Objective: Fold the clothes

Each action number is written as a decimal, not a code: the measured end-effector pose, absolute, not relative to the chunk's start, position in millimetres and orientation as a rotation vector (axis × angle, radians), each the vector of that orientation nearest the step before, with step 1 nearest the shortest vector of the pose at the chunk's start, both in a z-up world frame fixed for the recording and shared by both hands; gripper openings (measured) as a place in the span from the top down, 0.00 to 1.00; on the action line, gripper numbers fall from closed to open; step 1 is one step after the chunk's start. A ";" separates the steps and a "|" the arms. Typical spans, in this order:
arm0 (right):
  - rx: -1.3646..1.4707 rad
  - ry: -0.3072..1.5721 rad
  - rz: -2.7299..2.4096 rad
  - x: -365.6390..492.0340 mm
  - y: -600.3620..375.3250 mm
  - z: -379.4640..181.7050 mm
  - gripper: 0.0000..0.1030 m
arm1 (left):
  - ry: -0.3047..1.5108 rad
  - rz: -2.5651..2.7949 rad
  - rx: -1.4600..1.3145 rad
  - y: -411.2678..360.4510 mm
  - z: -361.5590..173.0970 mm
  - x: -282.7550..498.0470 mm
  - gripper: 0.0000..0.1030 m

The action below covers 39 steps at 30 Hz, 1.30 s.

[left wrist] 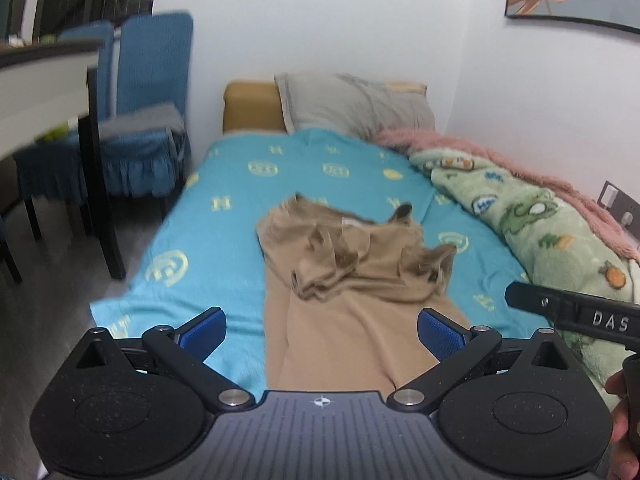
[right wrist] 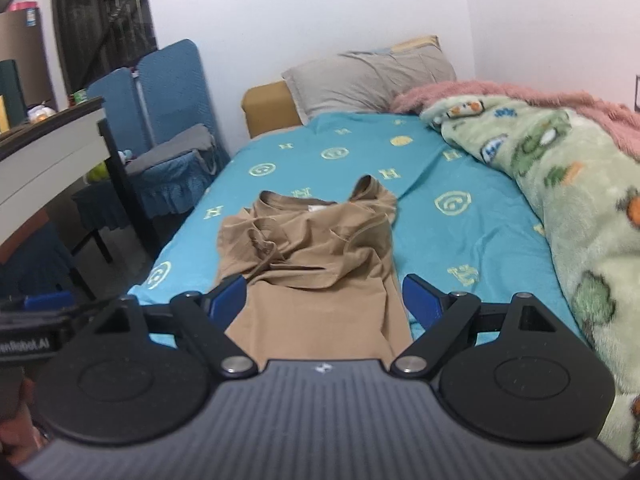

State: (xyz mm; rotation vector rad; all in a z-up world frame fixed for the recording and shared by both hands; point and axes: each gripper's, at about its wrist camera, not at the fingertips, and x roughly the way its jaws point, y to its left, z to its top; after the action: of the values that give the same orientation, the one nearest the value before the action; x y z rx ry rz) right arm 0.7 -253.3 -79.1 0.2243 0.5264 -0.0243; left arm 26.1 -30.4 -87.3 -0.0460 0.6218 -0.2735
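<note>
A tan shirt [left wrist: 352, 276] lies lengthwise on the turquoise bed sheet [left wrist: 208, 216], its sleeves bunched inward over the chest. In the right wrist view the same tan shirt [right wrist: 316, 248] shows its collar at the far end. My left gripper [left wrist: 322, 334] hovers above the shirt's near part, jaws wide open, nothing between the blue pads [left wrist: 206, 334]. My right gripper [right wrist: 324, 304] also stands open over the shirt's lower part, holding nothing. The right gripper's body [left wrist: 576, 312] shows at the right edge of the left wrist view.
A green cartoon-print blanket [right wrist: 560, 200] and pink fleece [right wrist: 520, 96] pile along the bed's right side by the wall. A grey pillow [right wrist: 368, 76] lies at the head. Blue-covered chairs [right wrist: 172, 120] and a white table [right wrist: 44, 152] stand left of the bed.
</note>
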 end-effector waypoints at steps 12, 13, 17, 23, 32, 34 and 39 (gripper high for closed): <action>0.212 0.557 -0.032 1.8 -249.7 -87.4 0.16 | 0.854 -0.319 -0.228 -29.2 -125.7 39.6 0.00; 0.211 0.559 -0.032 2.0 -249.4 -87.7 0.16 | 0.899 -0.321 -0.280 -25.8 -133.4 43.8 0.00; 0.213 0.564 -0.034 3.0 -249.7 -88.5 0.16 | 1.060 -0.307 -0.500 -12.0 -169.1 61.5 0.02; 0.317 0.606 -0.037 7.4 -265.5 -95.5 0.16 | 1.138 -0.234 -0.699 -5.0 -206.6 76.6 0.03; 0.517 0.671 -0.083 11.6 -293.6 -111.4 0.16 | 0.977 -0.248 -0.894 9.3 -210.4 79.4 0.24; 0.513 0.672 -0.086 12.2 -293.1 -112.1 0.16 | 0.997 -0.235 -0.898 8.8 -214.0 82.7 0.25; 0.463 0.685 -0.090 14.6 -287.3 -111.8 0.16 | 1.012 -0.193 -0.947 10.8 -224.7 86.9 0.32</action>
State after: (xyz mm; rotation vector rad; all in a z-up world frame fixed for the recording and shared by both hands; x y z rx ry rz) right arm 14.6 -287.3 -111.8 0.4634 0.6852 -0.0900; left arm 86.9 10.8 -224.7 -0.9472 1.0117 -0.1933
